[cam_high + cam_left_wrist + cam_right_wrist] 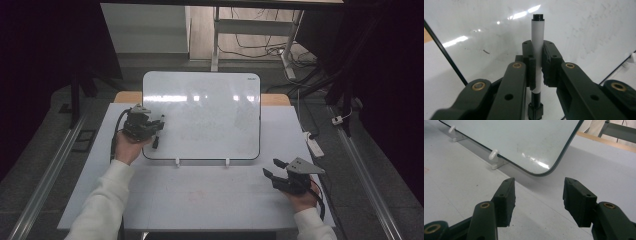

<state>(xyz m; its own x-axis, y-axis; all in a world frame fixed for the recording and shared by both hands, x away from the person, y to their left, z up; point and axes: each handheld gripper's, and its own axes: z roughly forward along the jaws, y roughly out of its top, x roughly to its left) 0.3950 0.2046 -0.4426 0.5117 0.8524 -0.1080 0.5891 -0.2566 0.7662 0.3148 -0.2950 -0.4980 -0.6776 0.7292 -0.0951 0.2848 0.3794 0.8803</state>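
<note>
Ahead of right gripper (537, 202): bare table (461, 185), free; whiteboard (519, 142) edge w/ white clips (495, 157) blocks beyond.

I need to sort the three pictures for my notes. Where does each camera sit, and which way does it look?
High view: above the table's near side, looking forward and down at the whiteboard; both forearms, left gripper, right gripper.
Left gripper view: on the left gripper, facing the whiteboard; jaws clamp a marker.
Right gripper view: on the right gripper, facing the whiteboard's corner; jaws open.
All share the whiteboard.
</note>
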